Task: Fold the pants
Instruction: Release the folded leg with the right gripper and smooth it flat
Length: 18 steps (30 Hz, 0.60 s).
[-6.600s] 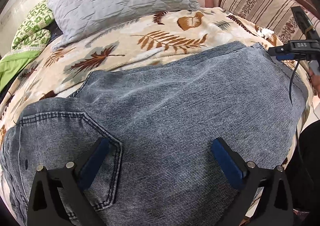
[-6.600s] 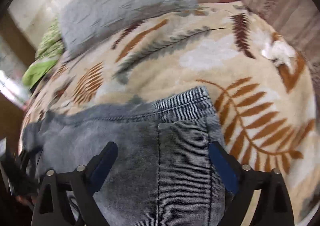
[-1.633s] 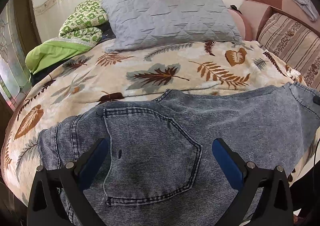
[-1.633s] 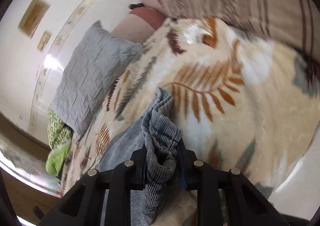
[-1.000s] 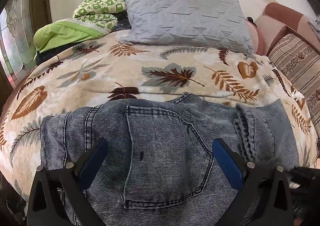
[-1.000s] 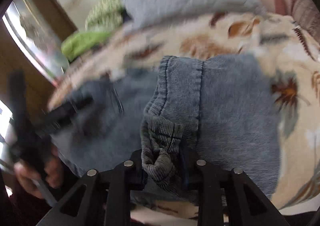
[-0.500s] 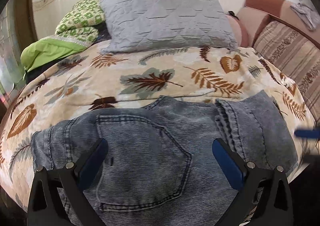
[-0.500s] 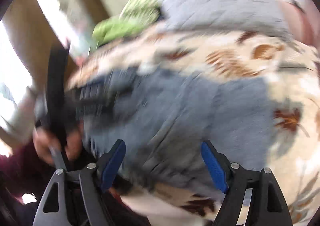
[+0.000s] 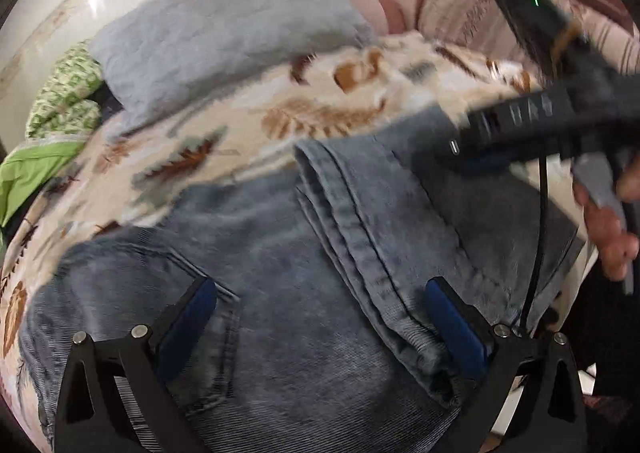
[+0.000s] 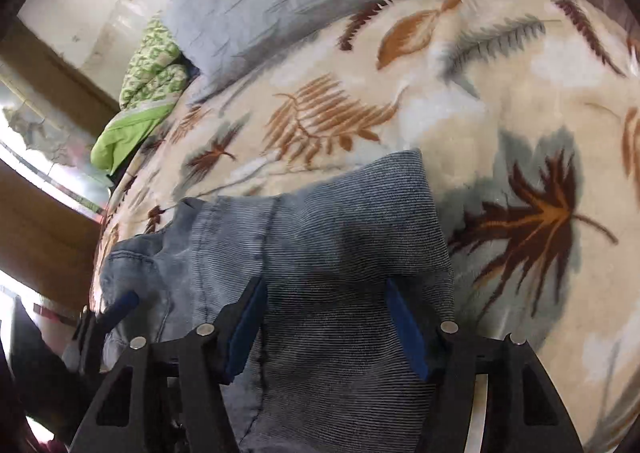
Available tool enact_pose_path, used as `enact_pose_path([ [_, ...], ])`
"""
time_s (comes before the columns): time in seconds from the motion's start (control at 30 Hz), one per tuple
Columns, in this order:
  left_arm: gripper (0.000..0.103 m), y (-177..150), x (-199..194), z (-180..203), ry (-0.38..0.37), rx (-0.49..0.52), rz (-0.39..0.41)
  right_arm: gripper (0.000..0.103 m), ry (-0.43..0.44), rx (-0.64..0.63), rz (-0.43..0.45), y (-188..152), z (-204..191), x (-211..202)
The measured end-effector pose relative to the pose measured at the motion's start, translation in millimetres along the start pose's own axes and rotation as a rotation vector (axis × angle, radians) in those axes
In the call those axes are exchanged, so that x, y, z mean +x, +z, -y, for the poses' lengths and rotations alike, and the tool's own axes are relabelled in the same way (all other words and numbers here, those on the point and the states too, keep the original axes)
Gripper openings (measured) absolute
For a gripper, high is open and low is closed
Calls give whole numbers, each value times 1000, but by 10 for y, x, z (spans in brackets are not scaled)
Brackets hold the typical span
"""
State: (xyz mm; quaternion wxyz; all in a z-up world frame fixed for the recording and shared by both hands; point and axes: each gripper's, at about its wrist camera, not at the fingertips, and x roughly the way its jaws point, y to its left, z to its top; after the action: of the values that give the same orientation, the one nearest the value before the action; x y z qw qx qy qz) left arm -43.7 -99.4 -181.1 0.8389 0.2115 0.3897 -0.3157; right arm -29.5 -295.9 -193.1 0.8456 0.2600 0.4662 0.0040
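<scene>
Beneath both spread grippers, left gripper (image 9: 320,317) and right gripper (image 10: 324,317): folded pants (image 9: 304,253).

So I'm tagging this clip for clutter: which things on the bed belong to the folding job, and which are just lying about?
Belongs to the job:
- jeans, leg end folded over the seat
- left gripper, open
- right gripper, open above the jeans

Just lying about:
- grey pillow
- green quilt
- leaf-print blanket, under the jeans
- striped cushion

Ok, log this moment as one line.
stage: leg fold laid | jeans: on blanket | left gripper: open | right gripper: open, jaws just narrowing, nothing gripped
</scene>
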Motion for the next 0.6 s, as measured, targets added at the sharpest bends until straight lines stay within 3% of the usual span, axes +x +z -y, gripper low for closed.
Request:
enact_pose_path([
  [0.1, 103, 17, 95, -48, -49, -53, -32, 68, -65, -67, 13, 10, -117, 78],
  [0.2, 103, 31, 103, -53, -51, -51, -33, 73, -105, -111, 25, -4, -193, 83],
  [0.37, 103, 28, 56, -91, -59, -66, -34, 75, -89, -86, 42, -1, -172, 100],
  [0.6, 103, 37, -277, -501, -13, -221, 79, 73, -97, -115, 173, -19, -285, -160],
])
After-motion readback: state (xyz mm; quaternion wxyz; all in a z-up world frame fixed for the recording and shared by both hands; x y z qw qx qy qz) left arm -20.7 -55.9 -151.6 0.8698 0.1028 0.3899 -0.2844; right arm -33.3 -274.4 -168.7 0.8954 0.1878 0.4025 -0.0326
